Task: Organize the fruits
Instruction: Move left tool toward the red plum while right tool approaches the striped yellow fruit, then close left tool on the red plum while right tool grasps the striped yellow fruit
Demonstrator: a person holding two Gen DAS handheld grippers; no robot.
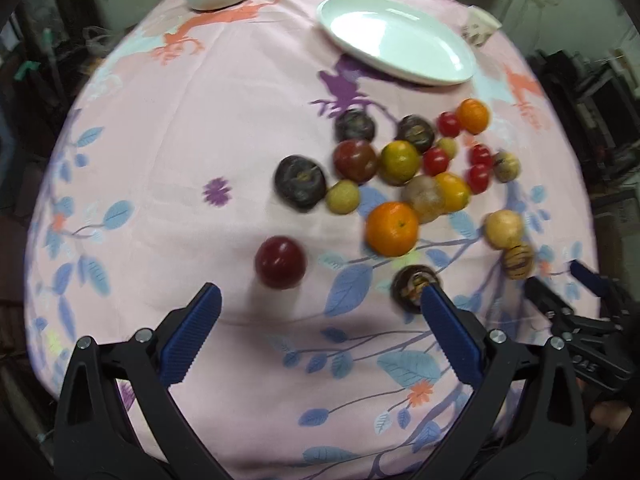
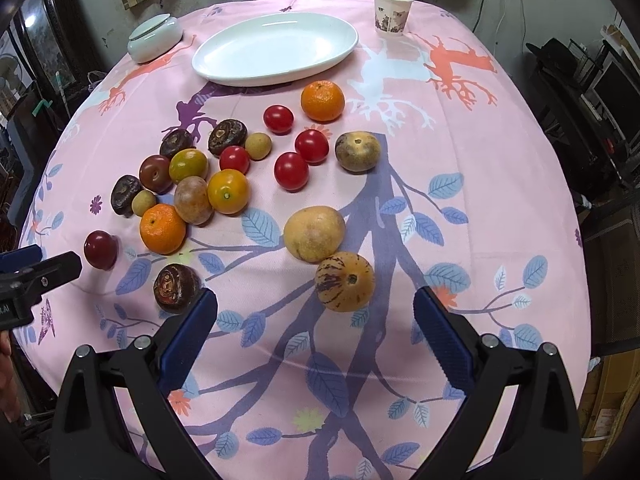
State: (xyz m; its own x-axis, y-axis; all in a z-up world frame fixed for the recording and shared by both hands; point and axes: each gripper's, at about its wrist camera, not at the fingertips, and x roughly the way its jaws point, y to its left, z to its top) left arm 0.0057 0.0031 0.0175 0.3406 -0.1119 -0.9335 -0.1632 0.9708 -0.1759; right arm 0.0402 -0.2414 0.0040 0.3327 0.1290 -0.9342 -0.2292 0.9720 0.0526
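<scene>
Several fruits lie scattered on the pink floral tablecloth [image 2: 500,200]. My left gripper [image 1: 320,294] is open just above the cloth. A dark red plum [image 1: 280,262] sits a little ahead of its left finger, and a dark brown round fruit [image 1: 414,286] touches its right fingertip. My right gripper [image 2: 316,300] is open too, with a striped yellow melon-like fruit [image 2: 345,281] just ahead, between the fingertips. A pale yellow fruit [image 2: 314,233] lies behind it. The white oval plate [image 2: 276,48] at the far side holds nothing.
A pale lidded bowl [image 2: 154,38] stands far left and a paper cup [image 2: 393,12] far right. Mandarins [image 2: 163,229], cherry tomatoes [image 2: 291,171] and dark fruits cluster mid-table. Each gripper shows in the other's view: left gripper [image 2: 44,262], right gripper [image 1: 560,280].
</scene>
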